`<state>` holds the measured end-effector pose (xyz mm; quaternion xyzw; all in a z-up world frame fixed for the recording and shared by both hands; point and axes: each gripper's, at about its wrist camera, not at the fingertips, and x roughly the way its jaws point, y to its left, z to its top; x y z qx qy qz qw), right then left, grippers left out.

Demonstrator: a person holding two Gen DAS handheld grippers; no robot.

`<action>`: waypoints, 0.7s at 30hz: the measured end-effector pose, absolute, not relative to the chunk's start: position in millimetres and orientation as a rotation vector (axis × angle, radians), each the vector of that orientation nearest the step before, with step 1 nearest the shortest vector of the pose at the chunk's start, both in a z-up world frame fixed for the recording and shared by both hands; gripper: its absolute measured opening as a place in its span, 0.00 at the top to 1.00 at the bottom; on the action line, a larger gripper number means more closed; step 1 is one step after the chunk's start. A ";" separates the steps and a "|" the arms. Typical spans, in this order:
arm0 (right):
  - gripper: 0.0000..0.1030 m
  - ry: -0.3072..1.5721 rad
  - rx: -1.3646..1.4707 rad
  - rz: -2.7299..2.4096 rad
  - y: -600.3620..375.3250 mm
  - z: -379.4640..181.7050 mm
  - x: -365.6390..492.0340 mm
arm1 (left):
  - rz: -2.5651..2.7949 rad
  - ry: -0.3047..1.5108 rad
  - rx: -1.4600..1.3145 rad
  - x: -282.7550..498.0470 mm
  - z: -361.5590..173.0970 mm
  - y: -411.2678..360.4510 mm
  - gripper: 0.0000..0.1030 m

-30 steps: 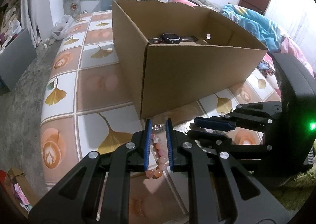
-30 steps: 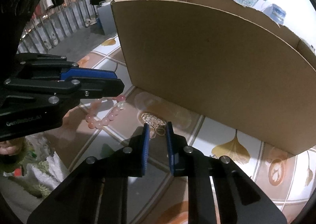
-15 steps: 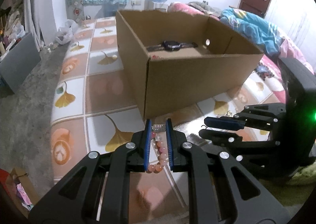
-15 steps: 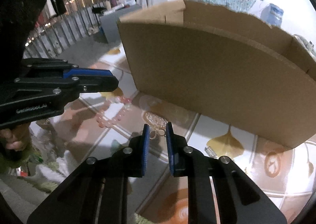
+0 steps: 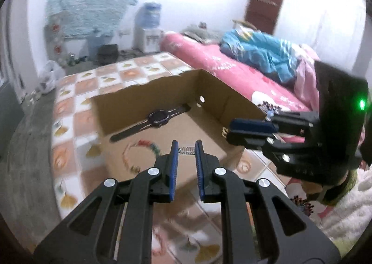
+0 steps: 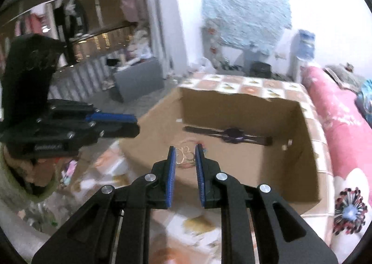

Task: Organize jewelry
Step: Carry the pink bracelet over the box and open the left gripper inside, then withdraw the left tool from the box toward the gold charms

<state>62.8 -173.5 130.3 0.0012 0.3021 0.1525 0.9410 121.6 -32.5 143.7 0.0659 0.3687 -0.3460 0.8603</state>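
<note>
Our left gripper [image 5: 186, 147] pinches a small silver spring piece [image 5: 187, 150] at its tips. Our right gripper [image 6: 184, 153] clamps a gold chain [image 6: 184, 155]. Beyond both: open cardboard box [image 6: 309, 147], black watch [image 5: 159, 118] and colourful bead bracelet [image 5: 139, 152] inside.

A watch [image 5: 159, 118] is laid in the box [image 5: 234, 103], behind a bead bracelet [image 5: 139, 147]; the bed [image 5: 232, 73] is set right of the box.
</note>
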 end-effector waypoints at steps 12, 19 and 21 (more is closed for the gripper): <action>0.83 0.804 0.035 0.072 -217.2 91.3 167.0 | -0.689 1.087 0.263 227.5 82.5 -113.6 0.87; 0.80 0.781 0.065 0.058 -226.4 91.3 168.5 | -0.634 1.123 0.242 236.9 72.4 -111.9 0.76; 0.75 0.768 0.069 0.050 -228.0 92.7 165.9 | -0.620 1.125 0.236 236.4 71.8 -109.6 0.76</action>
